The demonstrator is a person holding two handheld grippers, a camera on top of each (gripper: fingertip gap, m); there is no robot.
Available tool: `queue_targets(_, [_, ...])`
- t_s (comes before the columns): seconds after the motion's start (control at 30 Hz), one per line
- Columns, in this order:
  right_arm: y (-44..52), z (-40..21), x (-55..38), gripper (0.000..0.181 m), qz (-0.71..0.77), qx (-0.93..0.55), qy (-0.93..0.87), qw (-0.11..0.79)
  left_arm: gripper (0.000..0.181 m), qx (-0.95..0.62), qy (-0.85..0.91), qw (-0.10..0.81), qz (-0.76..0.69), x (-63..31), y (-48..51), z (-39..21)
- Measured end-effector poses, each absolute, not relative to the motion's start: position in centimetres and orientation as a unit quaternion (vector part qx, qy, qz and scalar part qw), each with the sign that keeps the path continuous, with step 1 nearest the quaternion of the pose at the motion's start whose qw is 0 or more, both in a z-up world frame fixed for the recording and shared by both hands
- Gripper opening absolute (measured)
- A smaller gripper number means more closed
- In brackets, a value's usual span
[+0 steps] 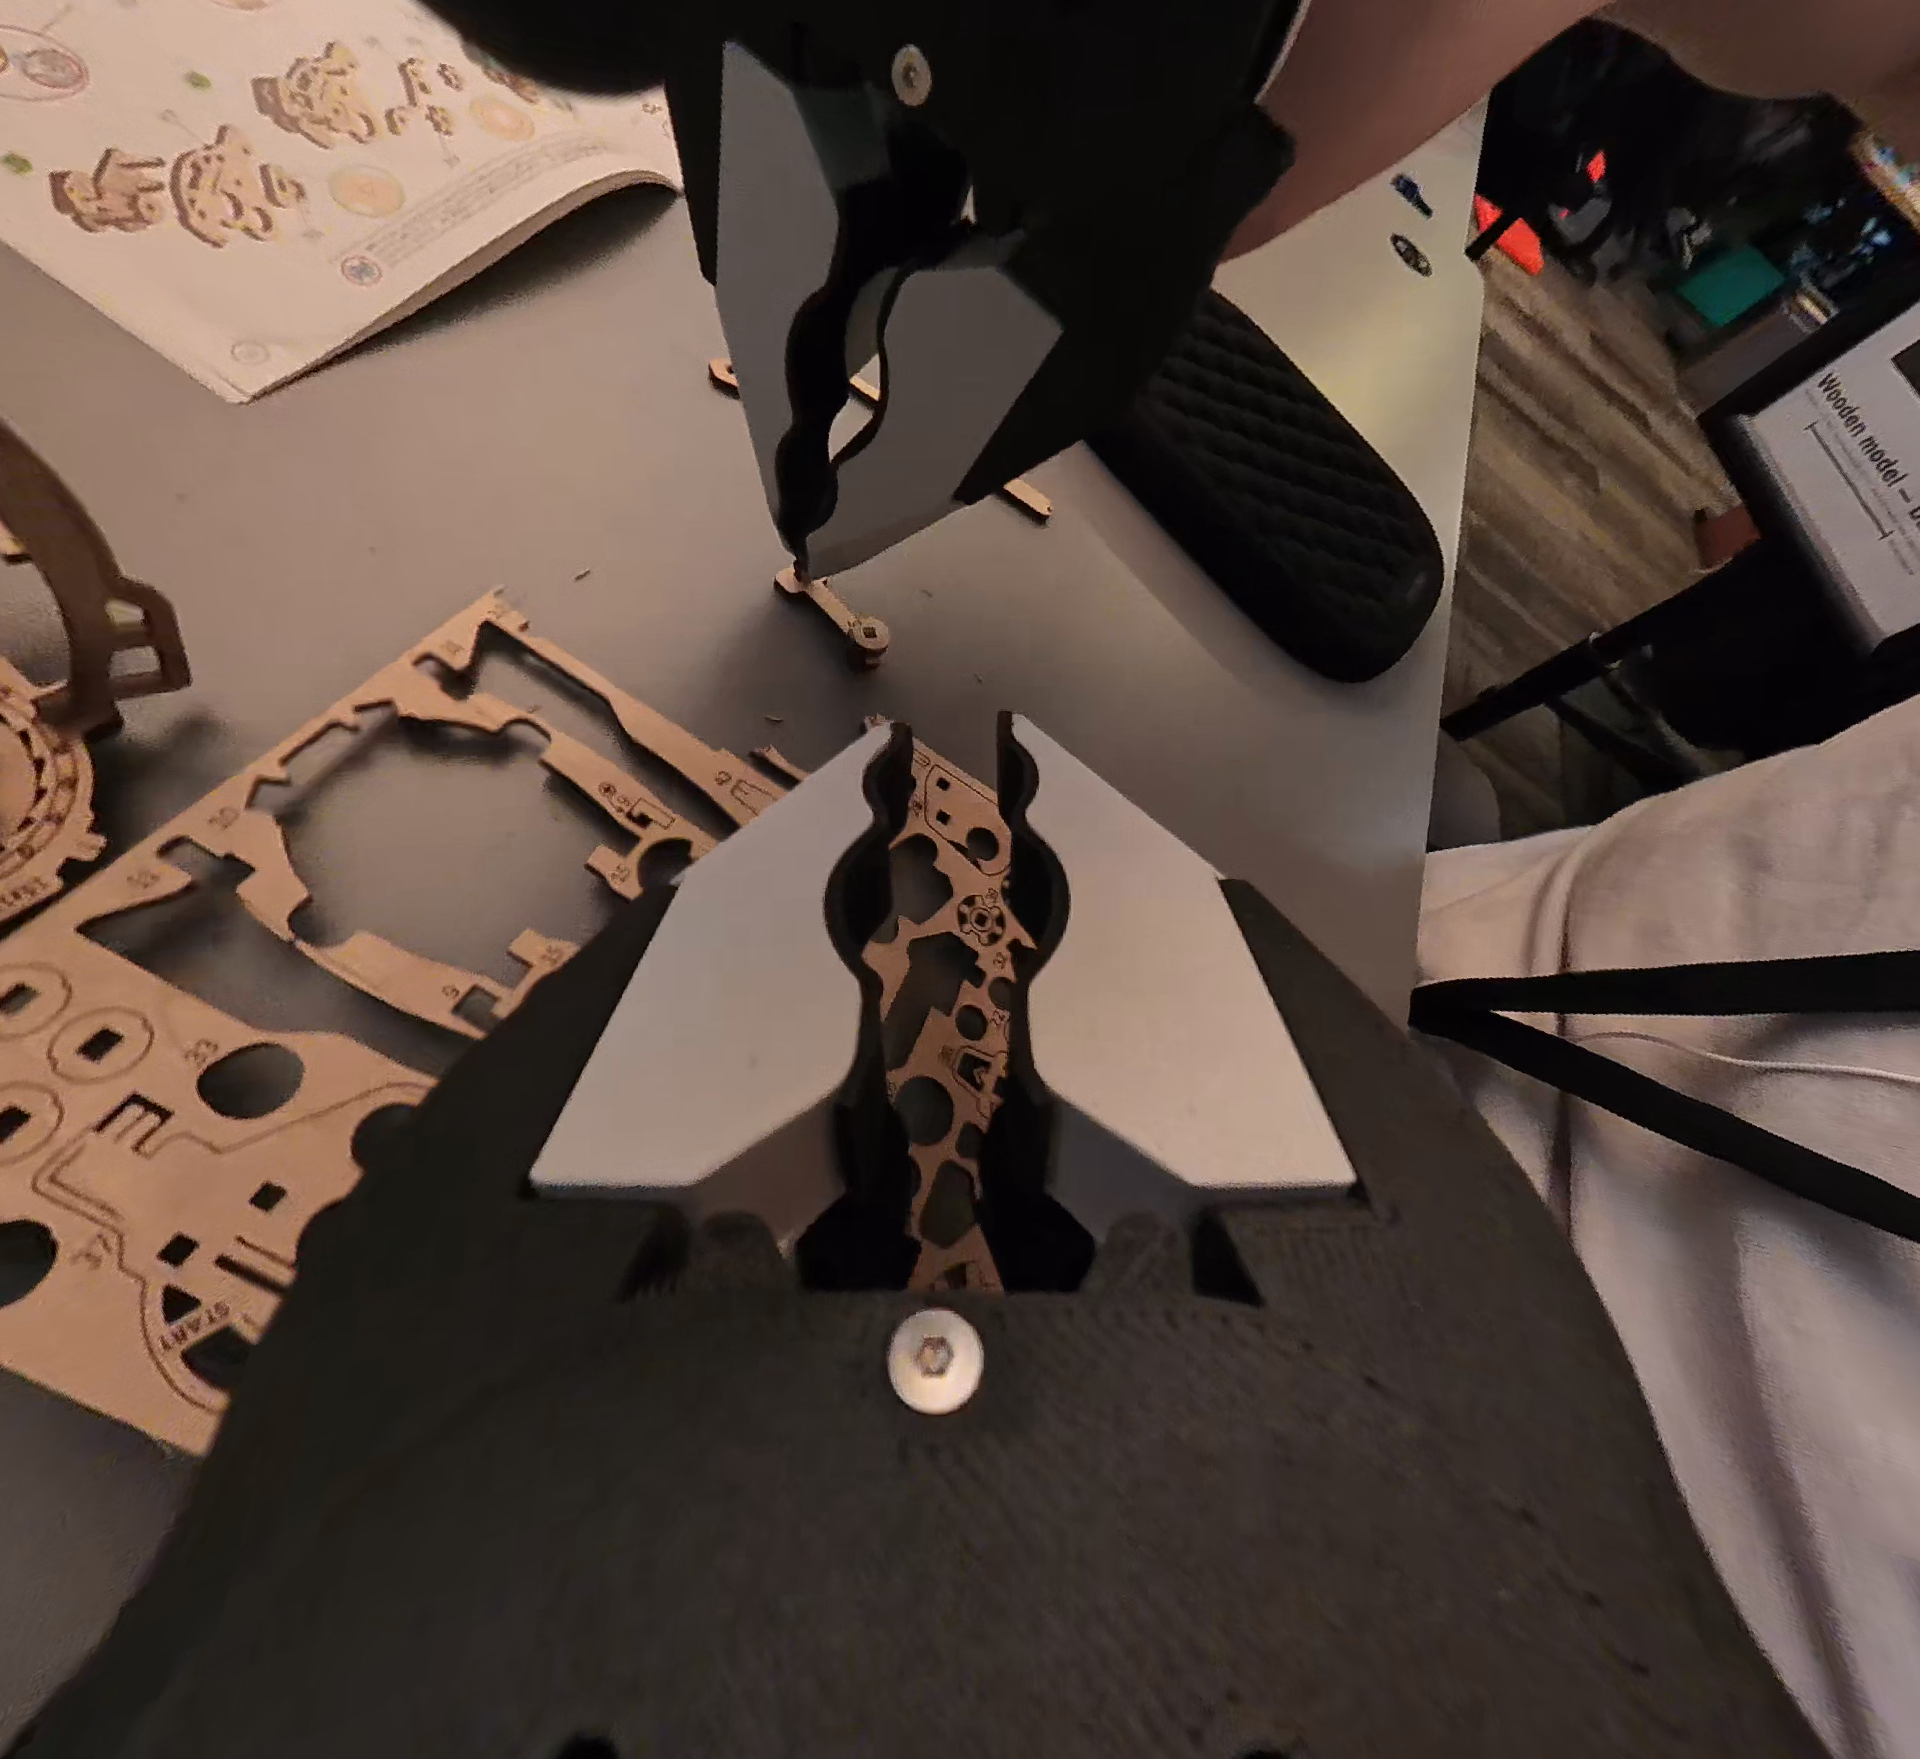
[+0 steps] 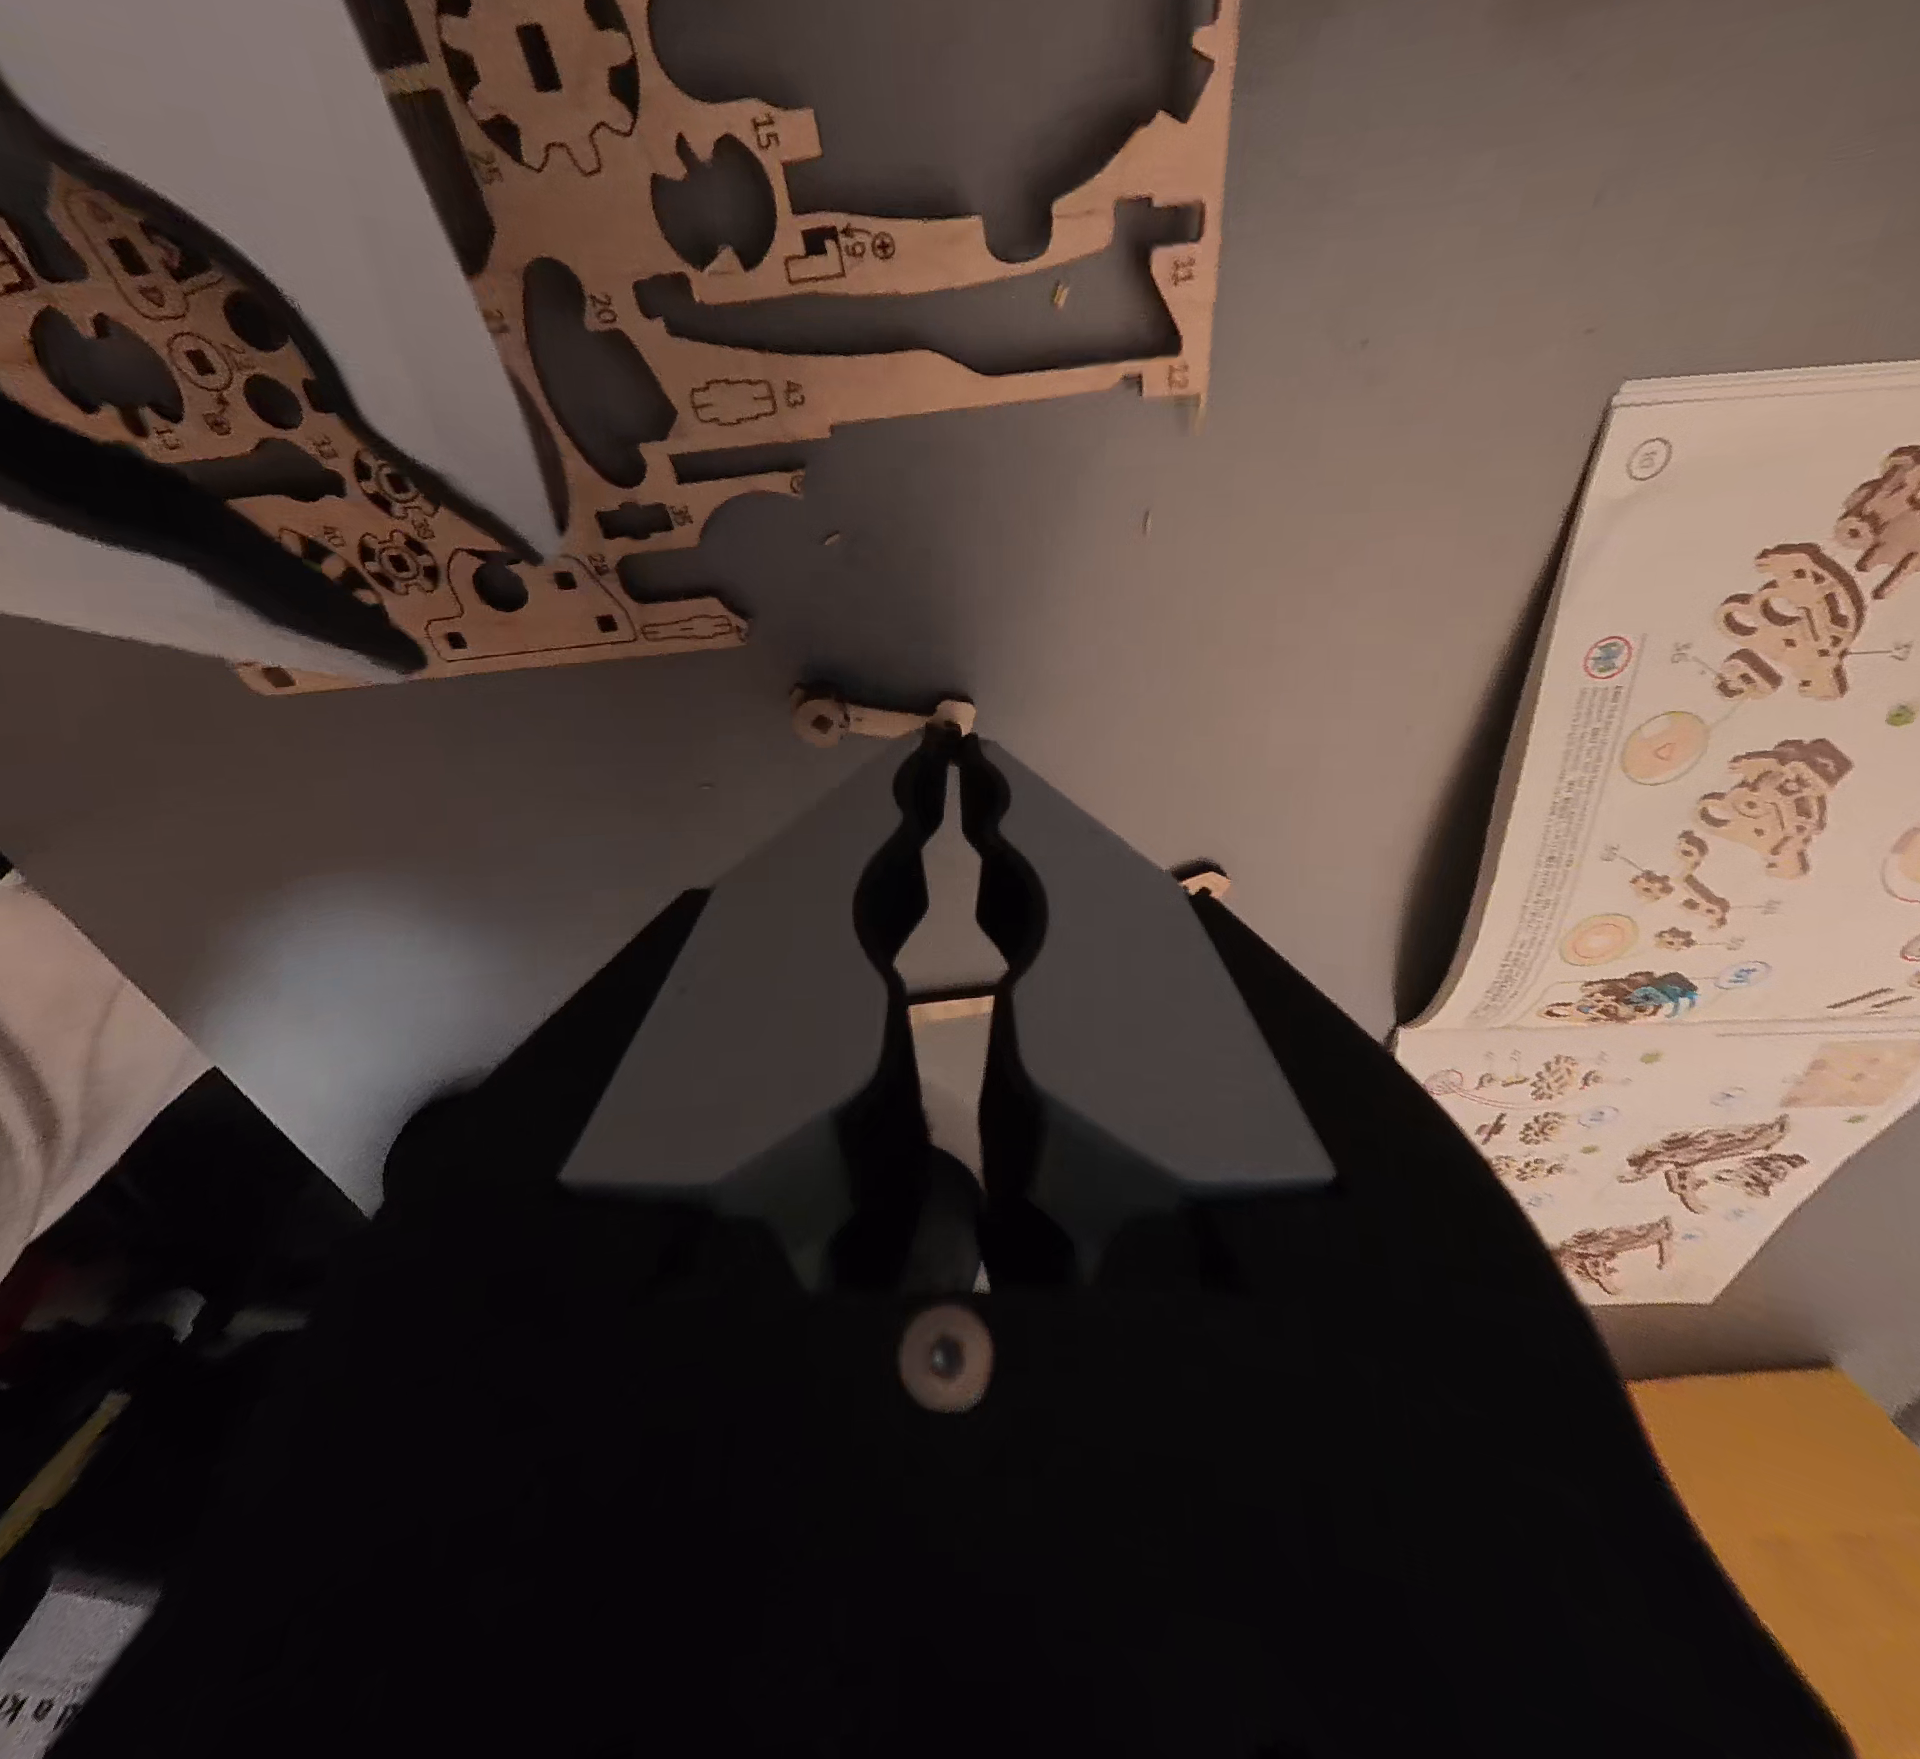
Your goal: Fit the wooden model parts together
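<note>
Wooden crank piece (image 2: pixel 883 717) pinched by right gripper (image 2: pixel 943 753).

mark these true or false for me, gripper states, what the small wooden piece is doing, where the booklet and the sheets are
1. The right gripper is pinched on one end of the small wooden lever piece. True.
2. The left gripper is clamped shut on that piece. False: its jaws stand open above the punched wooden sheet, holding nothing.
3. The instruction booklet lies open on the grey table. True.
4. The wooden sheet is still full of parts. False: many cut-outs are empty.
5. The lever piece is lifted well clear of the table. False: it sits at the tabletop.
</note>
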State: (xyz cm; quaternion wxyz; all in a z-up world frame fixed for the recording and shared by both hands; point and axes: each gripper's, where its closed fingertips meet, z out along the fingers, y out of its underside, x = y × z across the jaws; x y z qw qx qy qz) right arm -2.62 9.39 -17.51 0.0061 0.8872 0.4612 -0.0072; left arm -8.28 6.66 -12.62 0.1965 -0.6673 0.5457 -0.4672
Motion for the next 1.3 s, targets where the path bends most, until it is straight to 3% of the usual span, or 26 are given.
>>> queue_targets(0.6, [9.6, -16.3, -3.1, 0.004, -0.078, 0.891, 0.444, -0.054, 0.015, -0.650, 0.540, 0.205, -0.494, -9.1, 6.2, -11.8])
queue_targets(0.83, [8.9, -16.5, -3.0, 0.006, -0.040, 0.873, 0.485, 0.020, 0.015, -0.652, 0.538, 0.205, -0.493, -9.1, 6.3, -11.8])
queue_targets(1.3, [8.6, -17.1, -3.4, 0.001, -0.058, 0.884, 0.463, 0.041, 0.015, -0.651, 0.535, 0.204, -0.498, -9.2, 6.3, -11.7])
